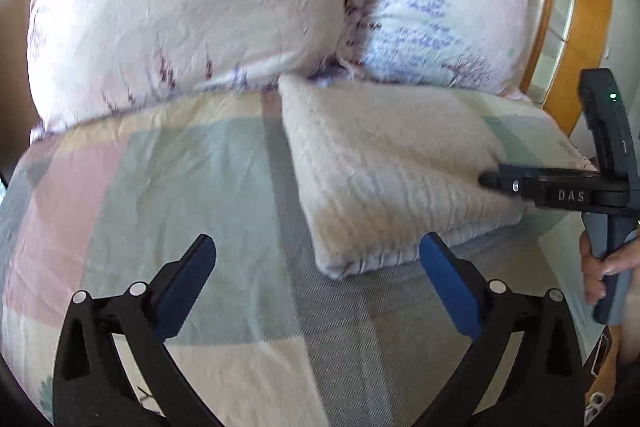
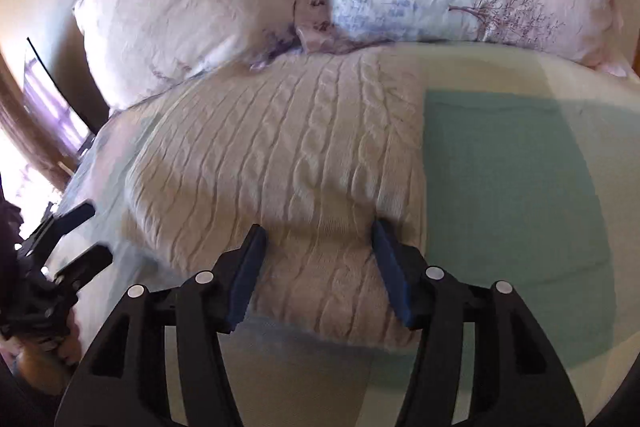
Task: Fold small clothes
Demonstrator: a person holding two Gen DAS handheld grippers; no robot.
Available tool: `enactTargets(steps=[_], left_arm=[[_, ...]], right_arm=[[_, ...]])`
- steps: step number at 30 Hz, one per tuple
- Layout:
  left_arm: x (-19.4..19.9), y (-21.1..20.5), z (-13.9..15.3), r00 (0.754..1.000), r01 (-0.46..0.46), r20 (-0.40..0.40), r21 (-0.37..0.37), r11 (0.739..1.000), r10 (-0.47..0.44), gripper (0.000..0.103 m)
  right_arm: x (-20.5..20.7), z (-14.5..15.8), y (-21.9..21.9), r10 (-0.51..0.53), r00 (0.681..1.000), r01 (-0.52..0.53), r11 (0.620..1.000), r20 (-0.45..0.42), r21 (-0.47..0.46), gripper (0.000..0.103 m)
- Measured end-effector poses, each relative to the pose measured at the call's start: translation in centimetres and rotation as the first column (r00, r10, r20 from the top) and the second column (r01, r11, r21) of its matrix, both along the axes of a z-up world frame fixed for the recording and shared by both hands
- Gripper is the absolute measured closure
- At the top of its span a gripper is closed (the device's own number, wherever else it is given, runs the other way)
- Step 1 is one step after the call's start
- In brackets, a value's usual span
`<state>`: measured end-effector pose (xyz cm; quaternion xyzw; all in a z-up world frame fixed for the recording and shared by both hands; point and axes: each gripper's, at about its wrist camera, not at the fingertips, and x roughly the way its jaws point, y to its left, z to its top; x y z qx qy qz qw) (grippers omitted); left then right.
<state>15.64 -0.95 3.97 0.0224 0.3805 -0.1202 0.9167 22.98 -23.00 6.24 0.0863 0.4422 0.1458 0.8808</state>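
The cream cable-knit sweater (image 2: 280,163) lies folded on the patchwork bedspread (image 1: 168,179), just below two floral pillows (image 1: 184,11). The right gripper (image 2: 318,263) straddles its near edge at 6 o'clock, jaws spread, pressing the knit. The left gripper (image 1: 316,275) hangs agape beside it. The fold looks nearly finished; next likely needs smoothing or a final halving.

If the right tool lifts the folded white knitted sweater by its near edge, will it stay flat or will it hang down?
The sweater would probably sag: it is soft cable knit, and it already dents between the open fingers of the right tool. Its stacked layers seem loose, so the fold may open. It looks thick, thus likely rather heavy for a small garment, and hardly slippery.
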Motion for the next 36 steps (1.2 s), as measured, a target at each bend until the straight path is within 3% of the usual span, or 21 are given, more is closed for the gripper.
enactTargets(steps=[2,4,5,6,13,19,36], left_arm=[[-0.5,-0.1,-0.4,1.0,-0.013,-0.021,0.029,0.999,0.014,0.002],[-0.8,-0.4,-0.7,1.0,-0.018,-0.02,0.035,0.999,0.019,0.002],[-0.9,-0.6,-0.9,0.999,-0.024,-0.03,0.038,0.999,0.026,0.002],[-1.0,-0.7,-1.2,0.999,-0.03,-0.038,0.044,0.999,0.031,0.002],[-0.9,-2.4,-3.1,0.992,-0.04,-0.11,0.157,0.987,0.058,0.002],[-0.6,-1.4,-3.3,0.989,-0.043,-0.136,0.112,0.993,0.058,0.002],[-0.7,-1.5,-3.3,0.989,-0.041,-0.136,0.114,0.993,0.056,0.002]], right_arm=[[-0.9,1.3,0.1,-0.028,1.0,0.028,1.0,0.012,0.001,0.044],[-2.7,2.4,-0.3,-0.052,0.997,0.05,0.998,0.056,0.027,0.028],[-3.6,2.6,-0.3,-0.074,0.995,0.073,0.997,0.072,0.022,0.011],[-4.6,2.6,-0.4,-0.1,0.992,0.099,0.995,0.084,0.007,0.009],[-7.0,-1.3,1.5,-0.109,0.994,0.106,0.983,-0.013,-0.149,0.009],[-7.0,-1.7,3.4,-0.083,0.996,0.071,0.961,-0.037,-0.267,0.001],[-7.0,-1.9,3.4,-0.088,0.995,0.074,0.961,-0.042,-0.266,0.001]])
